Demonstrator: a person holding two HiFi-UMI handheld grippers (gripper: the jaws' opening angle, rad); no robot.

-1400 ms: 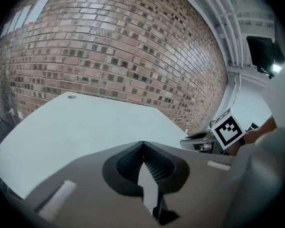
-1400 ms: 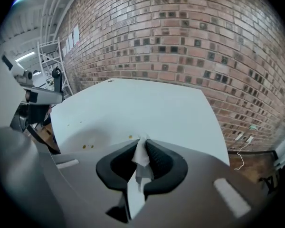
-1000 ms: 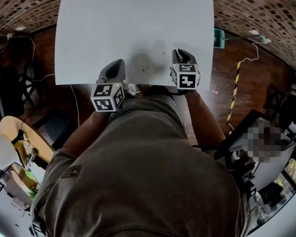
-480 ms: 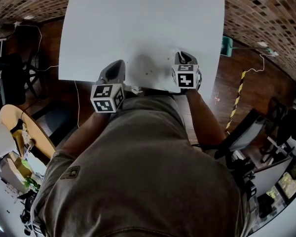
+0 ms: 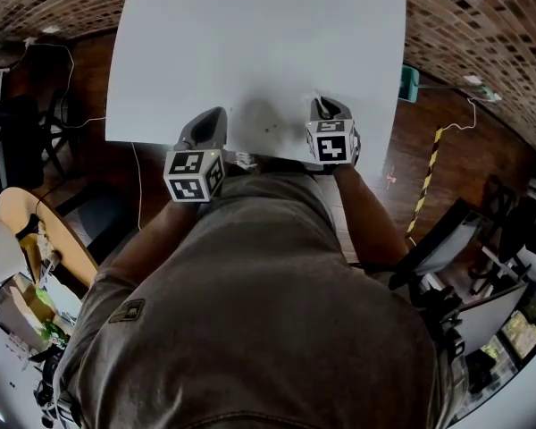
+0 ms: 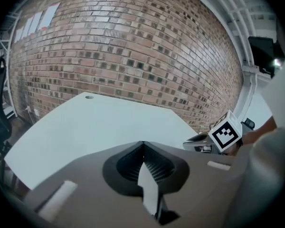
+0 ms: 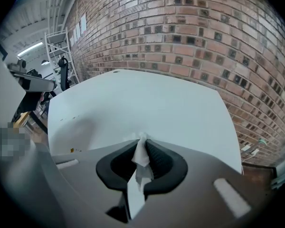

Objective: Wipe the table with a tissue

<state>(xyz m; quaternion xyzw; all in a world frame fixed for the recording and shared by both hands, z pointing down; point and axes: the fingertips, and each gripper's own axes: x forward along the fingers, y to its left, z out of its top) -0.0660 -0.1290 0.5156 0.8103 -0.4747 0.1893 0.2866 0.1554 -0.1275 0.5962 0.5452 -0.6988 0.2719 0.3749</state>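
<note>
The tissue [image 7: 141, 156] is pinched in the right hand-held gripper [image 7: 142, 139], whose jaws are closed on it. It is white, thin and crumpled. It is squeezed into a narrow wrinkled fold between the ribbed black pads, and a small tuft pokes out past the tips at 12 o'clock.

In the head view this right hand-held gripper [image 5: 327, 107] sits over the near edge of the white table [image 5: 250, 43], at about 1 o'clock from the person's chest. A few small dark specks [image 5: 272, 130] lie on the table toward its 9 o'clock. In the right gripper view an orange speck [image 7: 71, 150] shows near the table edge, at about 9 o'clock from the jaws.

The left hand-held gripper [image 6: 143, 144] has its jaws pressed together, with no tissue visible between the pads. In the head view it [image 5: 214, 116] rests at the near table edge, at about 11 o'clock from the person's chest and well apart from the right one.

A small pale crumpled scrap [image 5: 242, 159] lies at the table edge, at 3 o'clock of the left marker cube. I cannot tell what it is.

A brick wall [image 6: 133, 46] stands beyond the table's far side.
</note>
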